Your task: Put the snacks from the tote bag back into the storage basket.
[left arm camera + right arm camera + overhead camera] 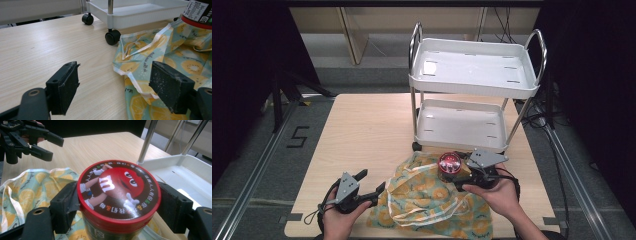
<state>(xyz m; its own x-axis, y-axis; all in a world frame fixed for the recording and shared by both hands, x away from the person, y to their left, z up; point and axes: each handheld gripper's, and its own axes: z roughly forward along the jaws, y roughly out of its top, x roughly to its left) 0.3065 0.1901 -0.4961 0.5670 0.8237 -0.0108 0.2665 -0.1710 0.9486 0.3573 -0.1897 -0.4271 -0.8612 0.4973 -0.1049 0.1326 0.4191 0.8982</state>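
Note:
A candy jar (450, 165) with a red cartoon lid (117, 187) sits between the jaws of my right gripper (455, 176), which is shut on it just below the lid. The jar is over the far right part of a fabric bag (432, 200) printed with yellow citrus slices. The bag lies crumpled on the table's near side, its white handles loose on top. My left gripper (371, 182) is open at the bag's left edge and low over the wood. One of its jaws is over the hem (130, 80) and nothing is between them.
A white two-tier cart (472, 82) on black castors (112, 37) stands on the wooden table (362, 130) just beyond the bag. Both its trays look empty. Bare wood stretches to the left and far left. Dark floor and rails flank the table.

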